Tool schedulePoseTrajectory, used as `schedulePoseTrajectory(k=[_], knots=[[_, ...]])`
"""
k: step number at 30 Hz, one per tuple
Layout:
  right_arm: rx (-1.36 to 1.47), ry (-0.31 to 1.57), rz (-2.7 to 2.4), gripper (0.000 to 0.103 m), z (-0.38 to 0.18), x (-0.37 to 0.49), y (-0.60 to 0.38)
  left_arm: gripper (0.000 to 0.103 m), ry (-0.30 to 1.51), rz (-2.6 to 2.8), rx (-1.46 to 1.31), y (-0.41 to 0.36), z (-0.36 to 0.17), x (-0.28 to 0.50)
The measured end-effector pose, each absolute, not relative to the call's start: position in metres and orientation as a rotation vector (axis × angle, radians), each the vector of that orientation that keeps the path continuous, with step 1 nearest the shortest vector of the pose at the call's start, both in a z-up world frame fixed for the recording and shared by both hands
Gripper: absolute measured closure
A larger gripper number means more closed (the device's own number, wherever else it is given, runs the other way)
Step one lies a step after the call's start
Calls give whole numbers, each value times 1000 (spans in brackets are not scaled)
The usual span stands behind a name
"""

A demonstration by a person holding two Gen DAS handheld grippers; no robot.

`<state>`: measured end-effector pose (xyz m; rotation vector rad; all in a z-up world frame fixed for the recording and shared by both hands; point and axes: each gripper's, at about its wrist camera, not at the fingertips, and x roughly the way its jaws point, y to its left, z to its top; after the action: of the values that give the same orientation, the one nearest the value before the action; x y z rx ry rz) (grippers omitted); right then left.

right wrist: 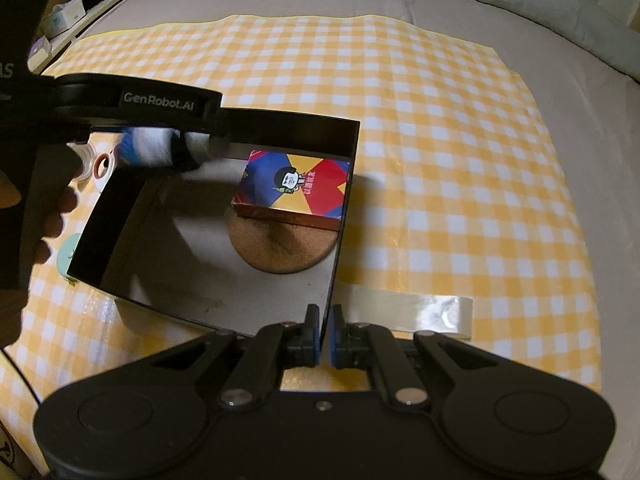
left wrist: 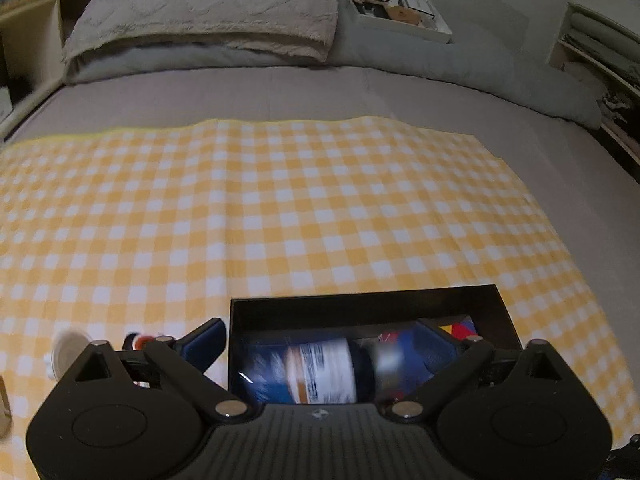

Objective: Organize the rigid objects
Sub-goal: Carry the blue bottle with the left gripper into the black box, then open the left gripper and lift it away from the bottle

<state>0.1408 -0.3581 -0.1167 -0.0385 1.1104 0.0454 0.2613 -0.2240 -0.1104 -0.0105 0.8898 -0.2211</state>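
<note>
A black open box (left wrist: 360, 304) stands on the yellow checked cloth (left wrist: 280, 200). My left gripper (left wrist: 322, 325) hangs over it, jaws wide. Between its fingers, touching neither, is a blurred bottle (left wrist: 324, 372) with a white label and a dark cap. From the right wrist view the bottle (right wrist: 160, 150) is at the far left corner of the box (right wrist: 280, 126). Inside lie a colourful card box (right wrist: 292, 184) and a cork coaster (right wrist: 280, 248). My right gripper (right wrist: 326, 330) is shut on the box's near right wall.
A person's hand (right wrist: 56, 220) holds the left gripper. Small items lie left of the box: a white cap with an orange ring (right wrist: 102, 166) and a mint green piece (right wrist: 70, 252). Clear tape (right wrist: 420, 312) lies to its right. A white tray (left wrist: 396, 10) sits by the pillow (left wrist: 208, 12).
</note>
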Motion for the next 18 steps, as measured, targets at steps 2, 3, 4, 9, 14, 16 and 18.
schedulePoseTrajectory(k=[2,3,4,9,14,16,18], knots=[[-38,1113,47,98,-117,141,-358,0,879,-229,8,-225,-111,264],[-39,1113,49,98,-117,141,-358,0,885,-235,16,-226,-111,265],[-41,1113,50,98,-117,141,-358,0,892,-239,22,-225,-111,265],[-41,1113,51,98,-117,141,-357,0,923,-245,49,-224,-110,262],[-39,1113,50,98,-117,141,-357,0,940,-256,76,-221,-106,250],[-36,1113,49,98,-117,141,-357,0,948,-267,84,-220,-104,246],[-30,1114,46,98,-117,142,-358,0,956,-274,92,-218,-103,241]])
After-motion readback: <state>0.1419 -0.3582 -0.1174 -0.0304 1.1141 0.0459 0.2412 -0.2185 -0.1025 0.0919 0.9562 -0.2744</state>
